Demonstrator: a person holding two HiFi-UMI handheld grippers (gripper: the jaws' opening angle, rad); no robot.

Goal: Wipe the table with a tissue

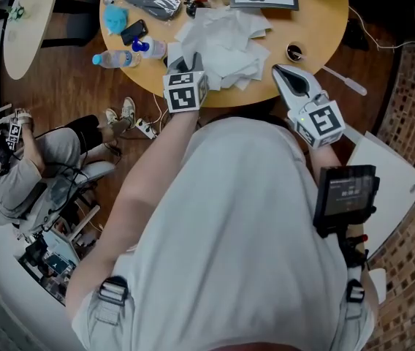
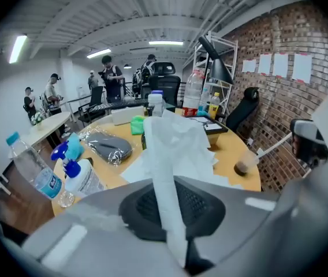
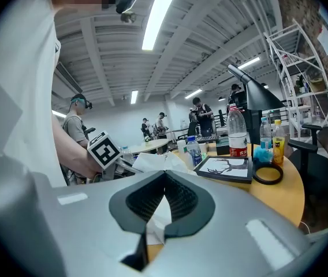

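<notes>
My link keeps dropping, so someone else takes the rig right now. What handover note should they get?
Left tool: shut on a strip of tissue that runs to the tissue pile on the round table.
Right tool: shut, nothing seen held, tips beside the pile.
Done: tissue gripped.
Left: wipe the table, steering round the cup and the other clutter.

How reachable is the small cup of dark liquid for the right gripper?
Probably yes. The right gripper is at the near edge of the table, the cup just beyond its tips, only bare tabletop between. Its shut jaws would have to open first.
</notes>
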